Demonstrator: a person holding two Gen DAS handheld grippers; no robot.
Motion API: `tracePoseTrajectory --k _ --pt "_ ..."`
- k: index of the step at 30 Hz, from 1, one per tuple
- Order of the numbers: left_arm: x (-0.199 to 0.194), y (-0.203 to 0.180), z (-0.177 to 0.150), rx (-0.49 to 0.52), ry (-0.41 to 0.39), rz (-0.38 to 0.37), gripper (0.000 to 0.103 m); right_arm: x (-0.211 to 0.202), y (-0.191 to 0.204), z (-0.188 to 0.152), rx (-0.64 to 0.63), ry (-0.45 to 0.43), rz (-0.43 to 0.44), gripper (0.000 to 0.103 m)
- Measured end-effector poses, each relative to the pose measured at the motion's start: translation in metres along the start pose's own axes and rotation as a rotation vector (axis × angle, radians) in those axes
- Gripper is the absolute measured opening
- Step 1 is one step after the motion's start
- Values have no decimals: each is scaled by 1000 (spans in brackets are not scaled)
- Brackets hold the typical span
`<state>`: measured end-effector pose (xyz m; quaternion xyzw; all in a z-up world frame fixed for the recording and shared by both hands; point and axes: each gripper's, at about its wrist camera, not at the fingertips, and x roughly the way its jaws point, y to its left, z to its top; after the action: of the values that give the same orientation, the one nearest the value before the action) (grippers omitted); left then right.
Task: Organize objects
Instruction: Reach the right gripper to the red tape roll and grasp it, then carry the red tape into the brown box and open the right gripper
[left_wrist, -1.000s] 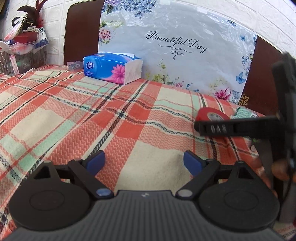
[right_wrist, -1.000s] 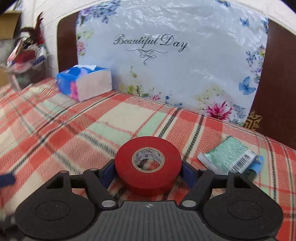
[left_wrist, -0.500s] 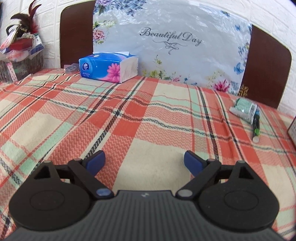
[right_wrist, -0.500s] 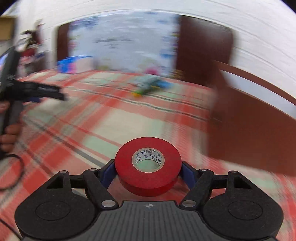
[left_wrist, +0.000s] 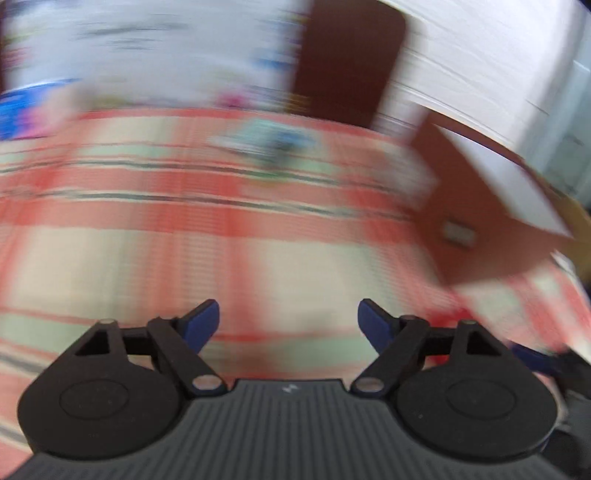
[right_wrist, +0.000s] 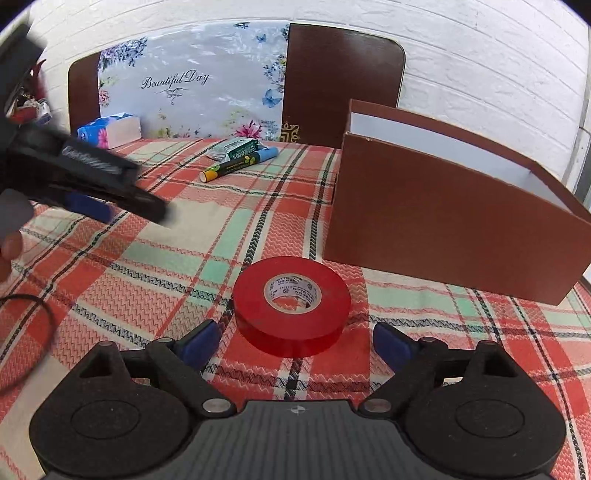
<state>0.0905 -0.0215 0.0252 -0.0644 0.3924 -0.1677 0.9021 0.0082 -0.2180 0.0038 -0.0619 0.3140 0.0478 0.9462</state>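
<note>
Red roll of tape (right_wrist: 291, 306), glossy, white printed core, flat on plaid cloth of worktop (right_wrist: 177, 266), between blue pads of right tool (right_wrist: 295, 341) yet touching neither; jaws just opening, wide apart, nothing gripped. Left tool (left_wrist: 288, 323) spread and empty too, jaws just narrowing a little, view badly smeared. Brown open box (right_wrist: 443, 221), white inside, just behind tape on the right. Marker (right_wrist: 236, 164) and green packet (right_wrist: 236, 146) farther back, tissue pack (right_wrist: 109, 131) by floral cushion (right_wrist: 192, 85). White brick wall (right_wrist: 480, 55) behind.
</note>
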Motion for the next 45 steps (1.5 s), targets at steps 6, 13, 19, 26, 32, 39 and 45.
tracePoseTrajectory --k 6,13,19,26,32,39,45 --pt "21 -68 -4 116 104 -138 82 0 -17 0 60 2 17 85" --pt "36 -81 -14 167 133 -94 31 12 -10 5 3 -4 102 68" --pt "-10 -93 5 190 37 -78 31 -28 -4 12 -42 -184 105 68" --pt "-31 -145 76 290 -158 -116 31 -48 -40 62 -49 -423 -34 68" --pt "24 -195 114 338 -138 -142 31 -16 -92 80 3 -392 -130 68" --pt "87 -229 122 370 -91 -132 43 27 -131 81 29 -284 -212 69" --pt "89 -219 116 362 -127 -114 57 22 -137 72 124 -287 -209 76"
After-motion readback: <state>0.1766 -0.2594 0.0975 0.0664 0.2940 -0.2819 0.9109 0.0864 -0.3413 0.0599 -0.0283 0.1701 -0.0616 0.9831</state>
